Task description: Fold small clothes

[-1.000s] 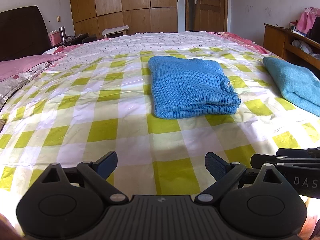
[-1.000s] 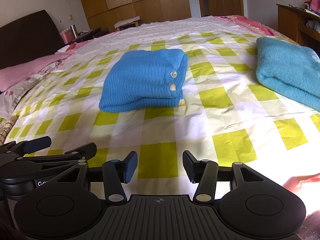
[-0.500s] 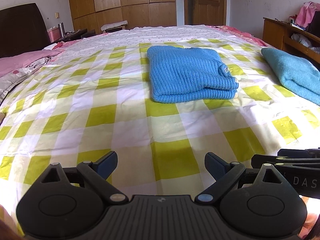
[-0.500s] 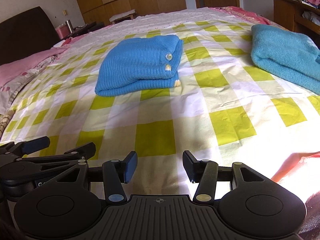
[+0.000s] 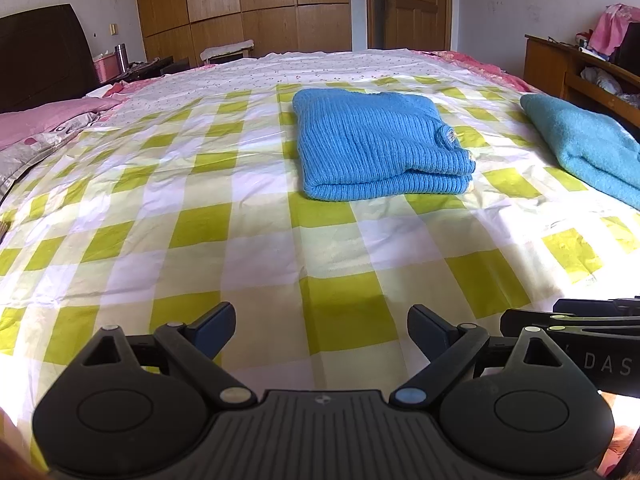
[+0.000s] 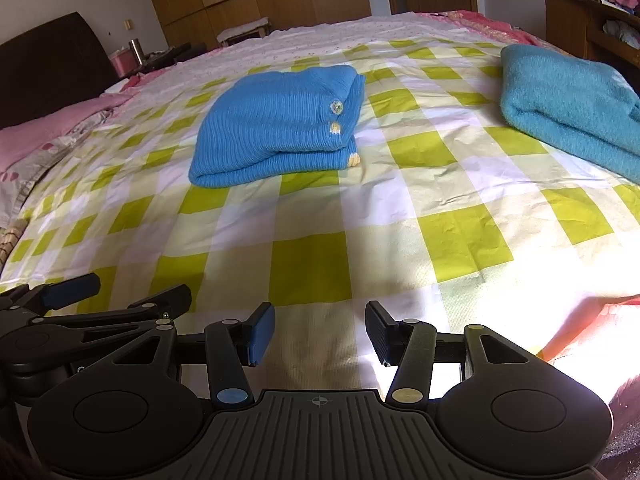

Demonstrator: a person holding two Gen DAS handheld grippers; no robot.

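Note:
A blue ribbed knit garment point(image 5: 376, 148) point(image 6: 276, 128) lies folded in a neat stack on the yellow-and-white checked bed sheet point(image 5: 200, 224) point(image 6: 400, 216), its buttons showing at the right edge. My left gripper point(image 5: 320, 330) hovers open over the sheet near the bed's front edge, well short of the garment, nothing between its fingers. My right gripper point(image 6: 320, 330) is open too, empty, beside the left one point(image 6: 116, 302), which shows at the lower left of the right wrist view. The right gripper's body point(image 5: 580, 320) shows at the lower right of the left wrist view.
A folded teal fuzzy garment point(image 5: 584, 144) point(image 6: 568, 104) lies at the right side of the bed. Pink pillows point(image 5: 36, 120) and a dark headboard point(image 5: 40, 56) are on the left. A wooden wardrobe point(image 5: 240, 4), a door point(image 5: 408, 4) and a cluttered desk point(image 5: 580, 68) stand beyond.
Both grippers have drawn back from the folded blue garment toward the bed's front edge, and the views tilted slightly up. Both stayed open and empty.

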